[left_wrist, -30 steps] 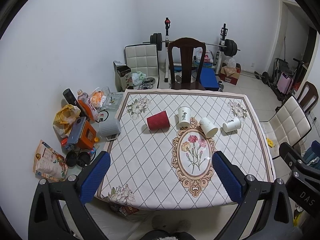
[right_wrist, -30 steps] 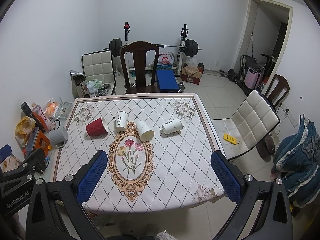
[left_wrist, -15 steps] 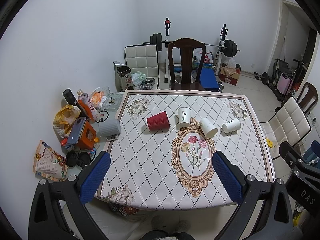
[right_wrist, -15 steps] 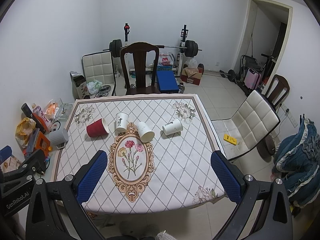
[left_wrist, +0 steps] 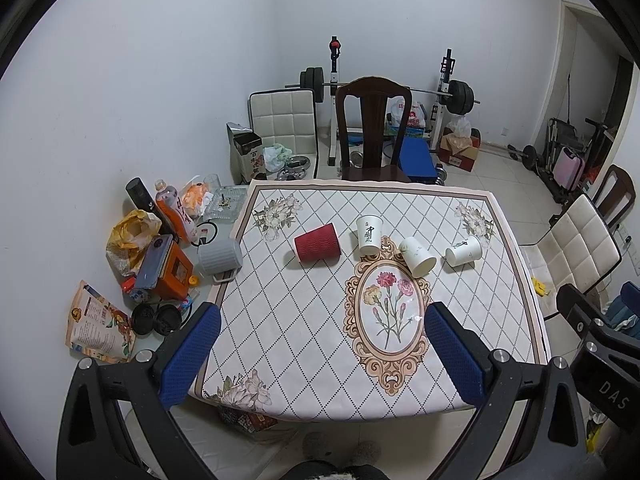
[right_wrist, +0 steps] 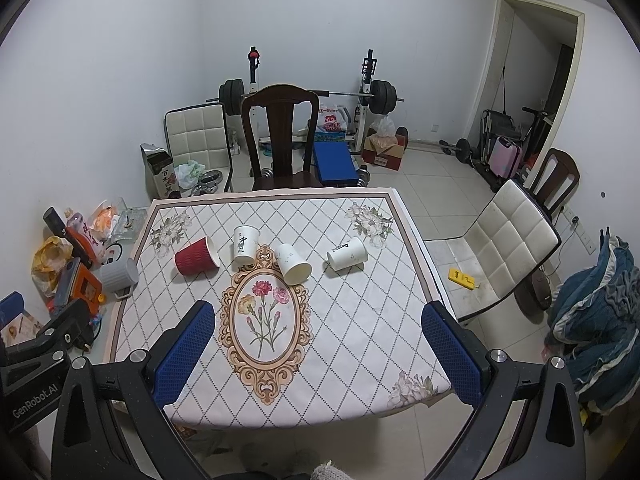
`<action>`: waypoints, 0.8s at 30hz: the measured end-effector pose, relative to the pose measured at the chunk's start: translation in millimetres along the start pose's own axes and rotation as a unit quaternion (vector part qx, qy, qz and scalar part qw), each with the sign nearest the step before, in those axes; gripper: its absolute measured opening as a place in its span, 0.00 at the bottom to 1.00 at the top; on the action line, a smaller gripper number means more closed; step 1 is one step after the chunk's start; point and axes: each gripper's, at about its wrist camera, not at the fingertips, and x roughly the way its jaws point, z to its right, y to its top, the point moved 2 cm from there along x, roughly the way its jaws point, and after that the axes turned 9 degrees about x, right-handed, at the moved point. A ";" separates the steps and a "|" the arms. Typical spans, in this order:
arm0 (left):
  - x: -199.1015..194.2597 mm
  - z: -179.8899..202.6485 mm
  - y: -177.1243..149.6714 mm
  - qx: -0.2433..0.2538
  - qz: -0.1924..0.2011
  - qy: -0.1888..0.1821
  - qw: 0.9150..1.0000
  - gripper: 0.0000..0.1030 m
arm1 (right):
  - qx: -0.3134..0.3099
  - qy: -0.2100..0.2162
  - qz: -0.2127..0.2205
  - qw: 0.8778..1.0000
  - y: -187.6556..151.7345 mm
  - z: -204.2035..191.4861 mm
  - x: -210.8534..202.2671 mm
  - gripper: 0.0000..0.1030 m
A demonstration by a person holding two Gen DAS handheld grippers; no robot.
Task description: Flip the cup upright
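Several paper cups lie in a row across the far half of the table [left_wrist: 304, 344]. A red ribbed cup [left_wrist: 317, 242] [right_wrist: 197, 261] lies on its side at the left. A white cup with black characters [left_wrist: 369, 235] [right_wrist: 245, 243] stands upside down beside it. Two more white cups [left_wrist: 417, 257] [left_wrist: 464, 251] lie on their sides to the right, also in the right wrist view [right_wrist: 293, 263] [right_wrist: 347, 254]. My left gripper [left_wrist: 320, 354] and right gripper [right_wrist: 318, 352] are both open and empty, held high over the table's near edge, far from the cups.
A dark wooden chair [left_wrist: 374, 128] stands at the table's far side, a white padded chair [right_wrist: 500, 248] to the right. Bottles, bags and a grey mug [left_wrist: 220, 258] clutter the floor on the left. A weight bench and barbell stand behind.
Nothing on the table has moved. Both grippers have shifted only very slightly and stay open.
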 end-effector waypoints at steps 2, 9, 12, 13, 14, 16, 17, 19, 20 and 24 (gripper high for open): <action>-0.3 1.3 0.0 -0.001 0.000 -0.001 1.000 1.00 | 0.000 0.000 0.001 1.000 -0.2 0.4 -0.3 1.00; 4.5 2.6 1.0 0.000 -0.001 -0.010 1.000 1.00 | 0.004 -0.003 -0.001 1.000 0.7 -2.7 -1.4 1.00; 13.4 -1.7 1.3 0.000 -0.005 -0.021 1.000 1.00 | 0.012 -0.005 -0.006 1.000 0.8 -6.6 0.2 1.00; 20.3 -3.2 0.8 0.001 -0.010 -0.026 1.000 1.00 | 0.016 -0.006 -0.009 1.000 -0.3 -7.4 2.4 1.00; 27.4 -4.6 -0.5 0.002 -0.014 -0.030 0.999 1.00 | 0.017 -0.006 -0.010 1.000 -2.3 -8.1 4.1 1.00; 43.0 -5.1 -4.0 0.006 -0.022 -0.037 0.999 1.00 | 0.031 -0.013 -0.022 0.999 -6.5 -8.4 15.0 1.00; 50.7 -4.9 -5.3 0.009 -0.027 -0.039 0.999 1.00 | 0.036 -0.016 -0.026 0.999 -9.2 -7.3 20.5 1.00; 68.5 -2.8 -8.3 0.018 -0.037 -0.039 0.998 1.00 | 0.053 -0.035 -0.044 0.997 -16.7 -1.8 40.8 1.00; 80.2 0.0 -9.8 0.024 -0.044 -0.041 0.998 1.00 | 0.059 -0.042 -0.051 0.996 -20.7 1.2 49.7 1.00; 130.5 16.3 -19.1 0.052 -0.084 -0.048 0.994 1.00 | 0.081 -0.087 -0.106 0.987 -45.0 22.0 104.4 1.00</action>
